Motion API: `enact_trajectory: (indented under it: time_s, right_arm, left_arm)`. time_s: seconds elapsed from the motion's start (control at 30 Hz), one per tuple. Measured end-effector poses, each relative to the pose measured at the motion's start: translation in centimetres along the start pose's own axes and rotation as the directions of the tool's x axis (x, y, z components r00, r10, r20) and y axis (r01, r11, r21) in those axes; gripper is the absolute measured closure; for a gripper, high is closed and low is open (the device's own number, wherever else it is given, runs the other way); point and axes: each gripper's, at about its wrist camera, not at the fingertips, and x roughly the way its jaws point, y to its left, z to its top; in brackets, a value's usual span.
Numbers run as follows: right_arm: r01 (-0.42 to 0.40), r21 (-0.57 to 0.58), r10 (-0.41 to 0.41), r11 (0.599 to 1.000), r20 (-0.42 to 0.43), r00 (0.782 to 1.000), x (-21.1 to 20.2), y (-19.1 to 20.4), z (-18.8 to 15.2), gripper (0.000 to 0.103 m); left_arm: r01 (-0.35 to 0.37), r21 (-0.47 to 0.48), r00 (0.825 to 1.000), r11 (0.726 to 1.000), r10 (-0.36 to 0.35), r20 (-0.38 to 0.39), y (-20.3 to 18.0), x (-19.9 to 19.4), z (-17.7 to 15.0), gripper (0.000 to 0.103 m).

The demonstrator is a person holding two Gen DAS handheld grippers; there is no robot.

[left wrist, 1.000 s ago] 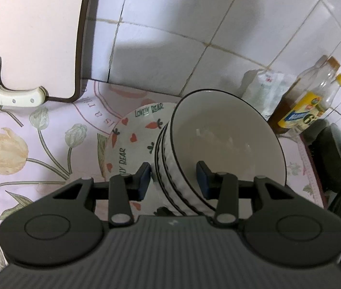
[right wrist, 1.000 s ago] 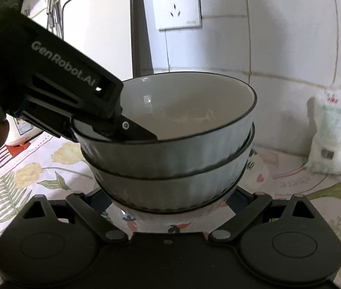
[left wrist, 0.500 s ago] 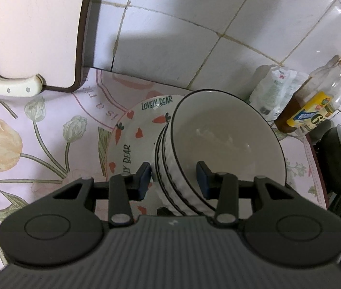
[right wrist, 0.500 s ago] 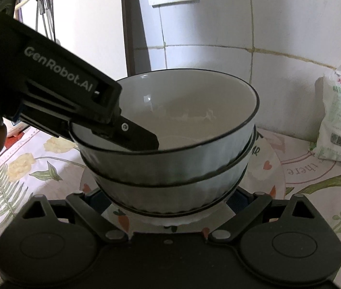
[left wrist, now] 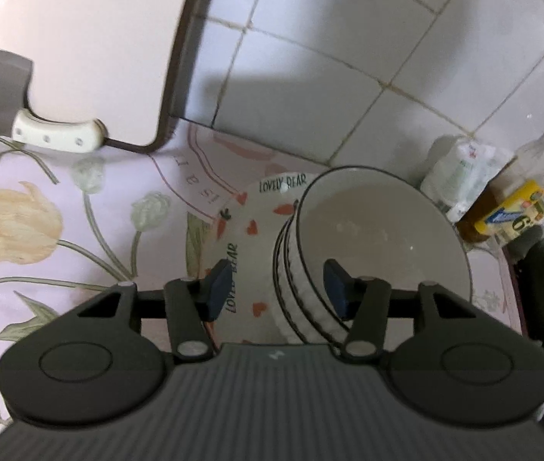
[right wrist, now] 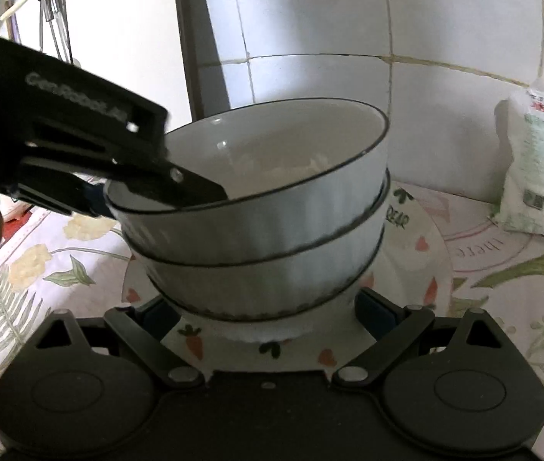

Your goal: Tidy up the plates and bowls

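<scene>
Standing near bowls [left wrist: 379, 246]: bottles [left wrist: 521, 207], left view.

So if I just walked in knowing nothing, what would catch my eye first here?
Probably the stack of white ribbed bowls with dark rims, sitting on a plate printed with carrots, hearts and "LOVELY BEAR", on a flowered tablecloth. Next, the black left tool straddling the stack's rim, its jaws just opening, one finger inside the top bowl. The right tool flanks the stack's base.
</scene>
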Motion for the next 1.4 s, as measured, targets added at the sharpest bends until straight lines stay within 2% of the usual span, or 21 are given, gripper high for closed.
enact_trajectory:
  time_s: [0.27, 0.43, 0.57, 0.67, 0.77, 0.97, 1.1, 1.23, 1.3, 1.4]
  right_arm:
    - [0.045, -0.016, -0.045, 0.999, 0.039, 0.998, -4.3, 1.8, -1.1, 0.005]
    - [0.107, 0.035, -0.109, 0.994, 0.081, 0.991, -7.8, 2.8, -2.1, 0.005]
    - [0.134, 0.131, -0.151, 0.982, 0.132, 0.980, -11.3, 3.3, -3.4, 0.005]
    - [0.147, 0.189, -0.176, 0.971, 0.148, 0.973, -14.0, 3.6, -4.2, 0.005]
    - [0.175, 0.203, -0.208, 0.963, 0.150, 0.967, -16.5, 4.2, -4.5, 0.005]
    - [0.258, 0.213, -0.286, 0.942, 0.111, 0.952, -21.6, 5.7, -4.0, 0.005]
    - [0.322, 0.155, -0.339, 0.934, 0.093, 0.936, -24.9, 7.2, -3.1, 0.005]
    - [0.352, 0.159, -0.368, 0.922, 0.081, 0.927, -27.4, 8.0, -2.7, 0.005]
    - [0.381, 0.174, -0.397, 0.908, 0.073, 0.915, -28.4, 8.2, -2.7, 0.005]
    - [0.440, 0.208, -0.461, 0.873, 0.061, 0.885, -29.5, 8.3, -3.0, 0.005]
  left_arm:
    - [-0.006, 0.018, 0.997, 1.000, 0.005, 0.083, -0.2, -5.0, -1.4, 0.044]
    - [-0.016, 0.051, 0.992, 0.999, 0.010, 0.128, -0.9, -9.3, -2.9, 0.041]
    - [-0.021, 0.101, 0.987, 0.995, 0.005, 0.161, -1.2, -12.9, -5.2, 0.041]
    - [-0.057, 0.123, 0.985, 0.991, 0.035, 0.172, -1.1, -15.6, -6.8, 0.040]
    - [-0.063, 0.131, 0.985, 0.989, 0.041, 0.167, -0.7, -18.1, -8.3, 0.036]
    - [-0.138, 0.171, 0.981, 0.975, 0.111, 0.159, -0.7, -22.0, -10.7, 0.030]
    - [-0.175, 0.183, 0.973, 0.967, 0.141, 0.183, -1.0, -24.6, -11.5, 0.013]
    - [-0.208, 0.227, 0.969, 0.951, 0.170, 0.177, -1.8, -26.1, -12.2, 0.006]
    - [-0.231, 0.247, 0.968, 0.941, 0.197, 0.154, -2.3, -26.5, -12.5, 0.003]
    - [-0.263, 0.267, 0.964, 0.927, 0.243, 0.104, -2.6, -26.4, -13.0, 0.003]
